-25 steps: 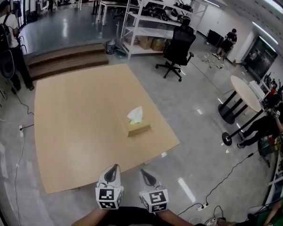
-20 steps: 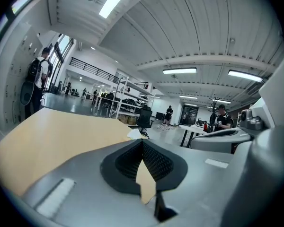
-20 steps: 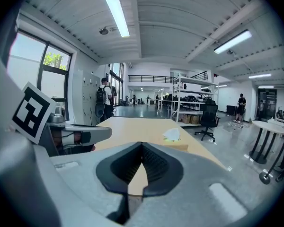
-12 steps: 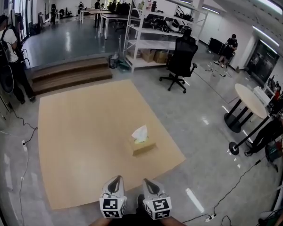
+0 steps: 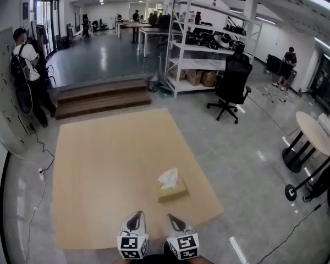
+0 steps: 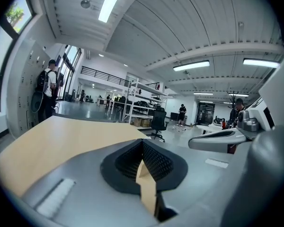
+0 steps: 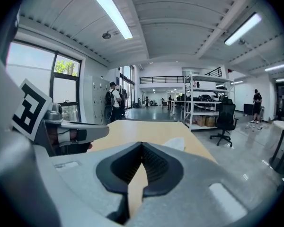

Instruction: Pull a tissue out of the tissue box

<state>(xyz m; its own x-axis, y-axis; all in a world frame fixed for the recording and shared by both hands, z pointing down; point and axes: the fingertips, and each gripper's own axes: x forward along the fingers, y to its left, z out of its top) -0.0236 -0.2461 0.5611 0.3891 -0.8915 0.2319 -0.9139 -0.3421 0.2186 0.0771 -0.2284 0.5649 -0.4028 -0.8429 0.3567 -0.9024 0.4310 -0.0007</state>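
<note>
The tissue box point(image 5: 173, 193) is being shown in the lower middle of the head view. It is sitting on the big tan table point(image 5: 110, 164), near the table's lower right corner. A white tissue point(image 5: 169, 177) is poking up out of the top of the box. The tissue is not being touched by anything.

The left gripper point(image 5: 134, 219) and the right gripper point(image 5: 174, 221) are being held side by side at the bottom of the head view, about at the table's near edge. Both are being pointed toward the box. The box is near them, just above the right gripper in the frame, but it is apart from both.

In the left gripper view, the jaws are being pressed together with nothing between them. Only bare table top and the far room are being shown past them. In the right gripper view, the jaws are being pressed together too, and they are empty. There the white tip of the tissue is being shown just above the jaws, a little right of the middle.

So the job looks like it is only being started. Nothing is being pulled out yet. A gripper is yet to be brought to the box. Its jaws are yet to be opened and closed on the tissue, and the tissue is yet to be pulled up and out.
</note>
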